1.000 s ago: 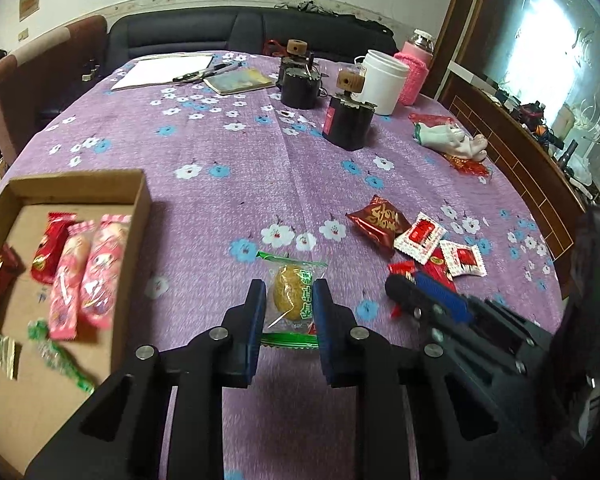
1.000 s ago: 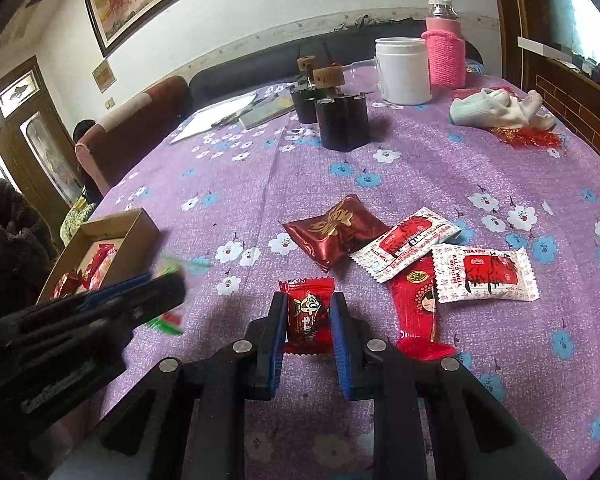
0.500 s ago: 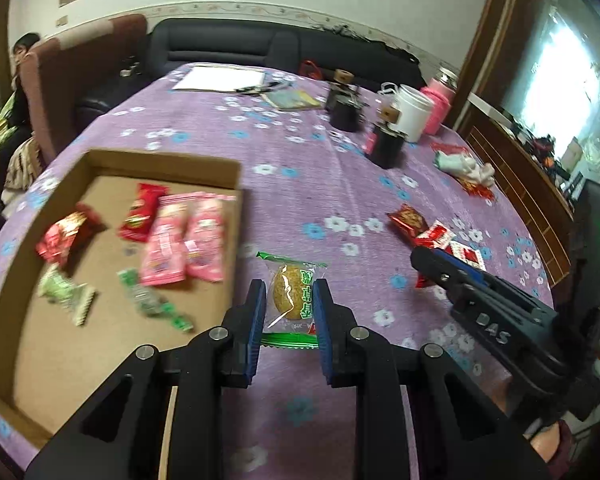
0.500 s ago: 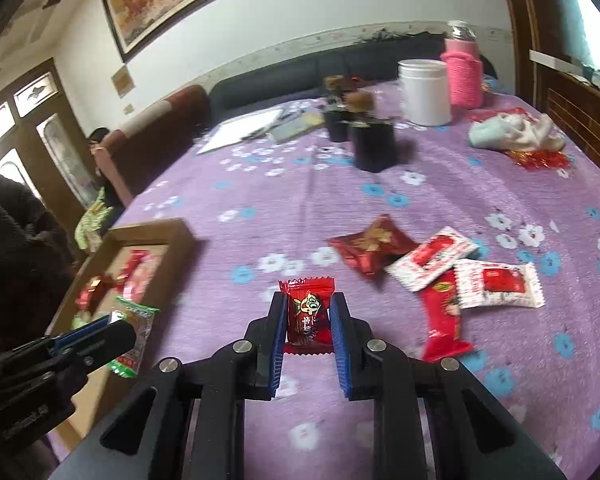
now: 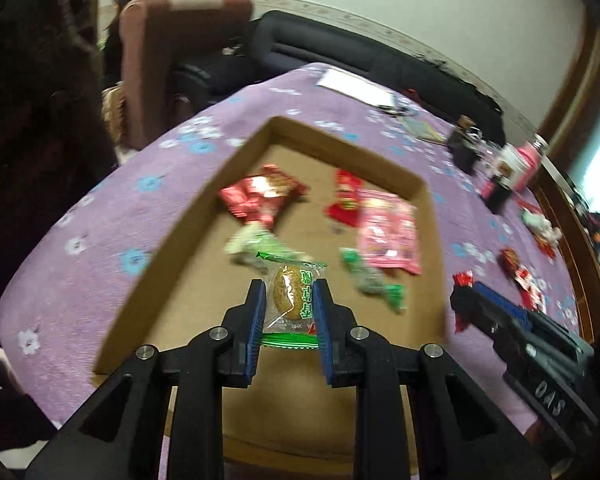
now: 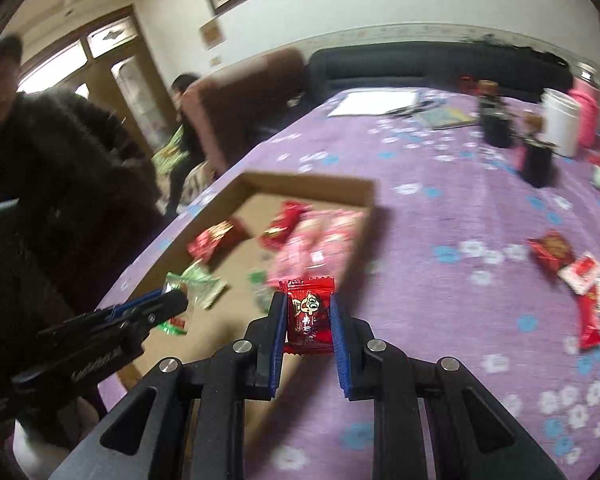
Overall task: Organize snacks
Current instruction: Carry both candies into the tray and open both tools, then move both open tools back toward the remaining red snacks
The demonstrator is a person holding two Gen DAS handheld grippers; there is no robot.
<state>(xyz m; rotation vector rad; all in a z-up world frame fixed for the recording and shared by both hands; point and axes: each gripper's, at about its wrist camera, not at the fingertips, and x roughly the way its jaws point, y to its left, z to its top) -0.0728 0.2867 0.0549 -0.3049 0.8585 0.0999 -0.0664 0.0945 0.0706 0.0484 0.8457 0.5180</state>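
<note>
Only clearly readable bit is "DAS" in pale letters on the black body of the right gripper (image 5: 466,307), low at the right of the left wrist view. The green-and-clear cookie wrapper (image 5: 290,294) beside it has green Chinese characters, too small to make out. Lettering on the left gripper (image 6: 176,300) body is blurred.

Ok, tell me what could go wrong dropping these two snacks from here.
1. The right tool holds the red candy near the cardboard box's near wall, not clearly over its floor; released now, it might land on the tablecloth.
2. The two tools are close together; the left tool and its green-wrapped cake could bump the right one.
3. The cake may land on the snacks already inside.
</note>
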